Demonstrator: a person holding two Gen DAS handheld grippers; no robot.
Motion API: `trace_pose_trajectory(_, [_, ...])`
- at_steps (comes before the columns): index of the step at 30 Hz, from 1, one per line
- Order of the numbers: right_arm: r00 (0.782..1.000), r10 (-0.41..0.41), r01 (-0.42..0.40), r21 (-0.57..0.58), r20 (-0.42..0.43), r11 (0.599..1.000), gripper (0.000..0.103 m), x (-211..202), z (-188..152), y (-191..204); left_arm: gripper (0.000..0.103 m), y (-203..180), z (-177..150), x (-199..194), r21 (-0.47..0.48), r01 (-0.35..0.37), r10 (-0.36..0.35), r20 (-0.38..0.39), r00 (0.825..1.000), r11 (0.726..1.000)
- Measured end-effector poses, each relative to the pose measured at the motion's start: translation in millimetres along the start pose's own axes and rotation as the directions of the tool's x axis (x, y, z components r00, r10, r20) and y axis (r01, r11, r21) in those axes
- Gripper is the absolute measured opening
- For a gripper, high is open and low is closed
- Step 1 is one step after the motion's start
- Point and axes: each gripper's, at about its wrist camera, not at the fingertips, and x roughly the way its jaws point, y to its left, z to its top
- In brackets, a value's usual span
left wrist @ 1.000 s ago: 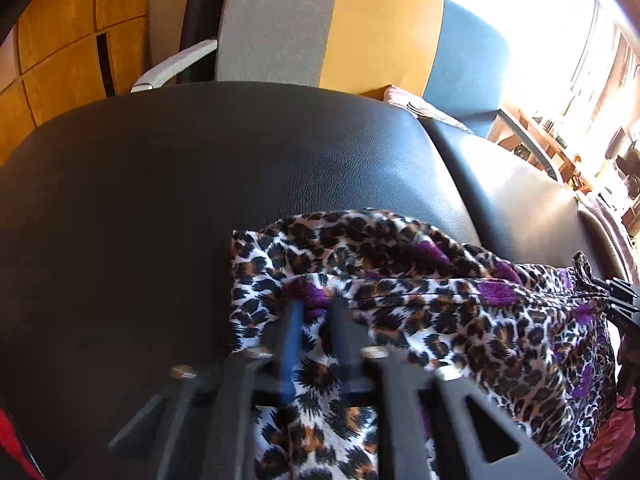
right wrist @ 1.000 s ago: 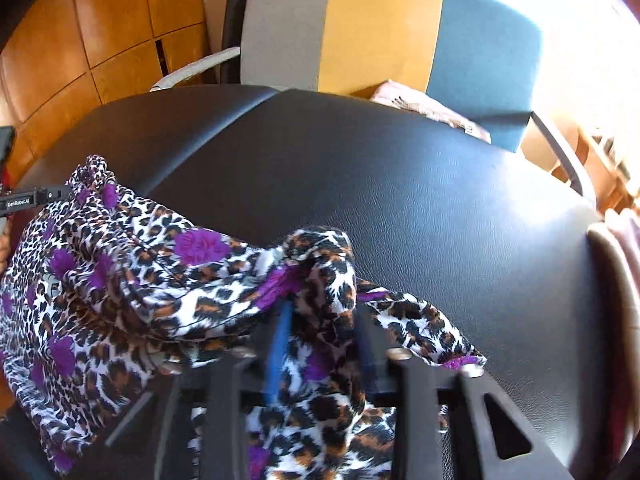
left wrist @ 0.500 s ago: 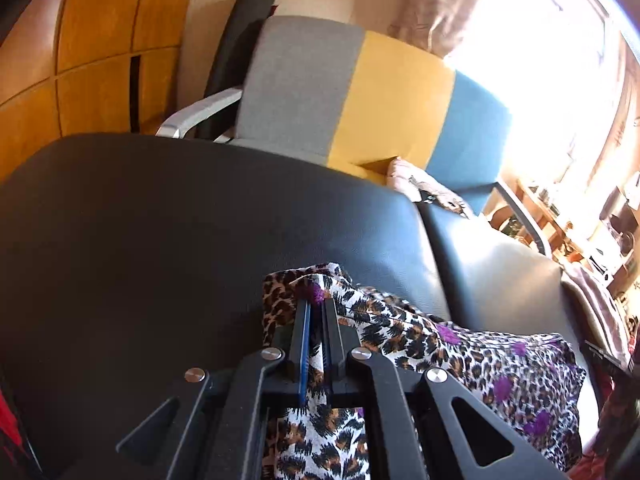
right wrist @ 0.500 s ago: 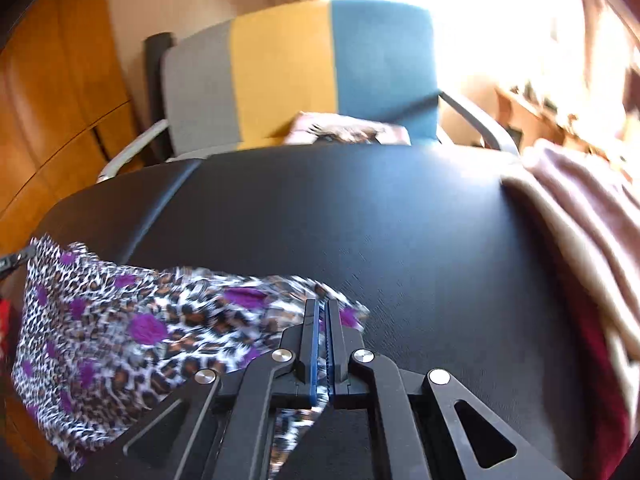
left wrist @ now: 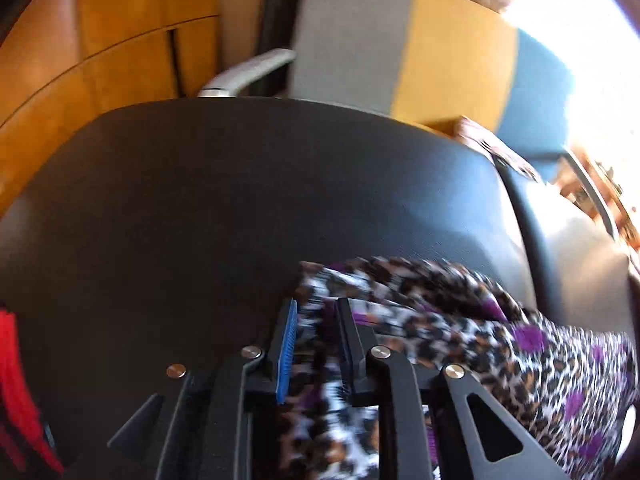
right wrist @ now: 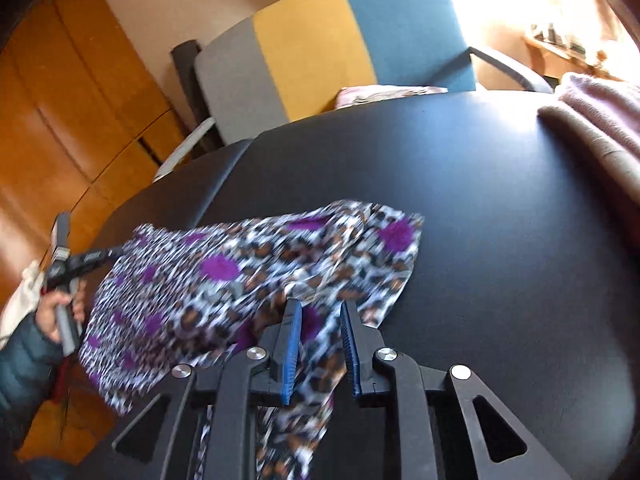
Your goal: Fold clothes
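**Leopard-print garment spread between two opening grippers**

A thin garment (right wrist: 256,280) in a leopard print with purple blotches lay stretched across the near part of a black padded worktop (right wrist: 500,220). In the right wrist view it ran from the lower middle of the frame out to the left edge of the worktop, where part of it hung over the side. One corner pointed away toward the middle of the surface. The cloth was blurred in both views.

The right gripper (right wrist: 320,350) pointed down at the fabric. Its jaws, lined with blue ribbed pads, stood a little apart and were opening, with a strip of the garment lying in the gap between them; the pads did not press on it. The left gripper (left wrist: 316,344) showed the same: jaws slightly apart and opening, the print cloth running loosely between them.

At the far left of the right wrist view, a hand (right wrist: 52,312) in a dark padded sleeve (right wrist: 20,364) held the handle of the left gripper beside the garment's hanging edge.

Behind the worktop stood a chair (right wrist: 320,48) with a backrest in grey, yellow and blue panels, and something folded and pale on its seat. A pinkish blanket (right wrist: 600,120) lay on the worktop's right side. Wooden panelling (right wrist: 60,120) covered the wall at left, and strong light came from the right.
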Motion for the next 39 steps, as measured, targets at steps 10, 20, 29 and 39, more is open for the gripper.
trace_pose_trajectory(10, [0.996, 0.047, -0.058, -0.144, -0.079, 0.988, 0.032, -10.6, -50.1, 34.8, 0.026, -49.3, -46.4, -60.7, 0.146, 0.27, -0.273, 0.0, 0.962, 0.952])
trace_pose_trajectory(20, [0.994, -0.019, -0.004, -0.197, -0.111, 0.98, 0.009, -2.0, -56.9, 42.8, 0.026, -153.6, -113.9, -66.5, 0.359, 0.464, -0.42, -0.197, 0.886, 0.81])
trace_pose_trajectory(29, [0.983, -0.085, 0.042, -0.248, -0.164, 0.968, 0.005, -46.2, -105.9, 41.2, 0.026, -124.7, -139.9, -50.5, 0.261, 0.514, -0.473, -0.206, 0.857, 0.817])
trace_pose_trajectory(39, [0.992, -0.052, 0.035, -0.14, -0.117, 0.99, 0.021, -67.2, -103.3, 34.6, 0.026, -111.7, -145.8, -71.2, 0.274, 0.48, -0.44, -0.198, 0.876, 0.833])
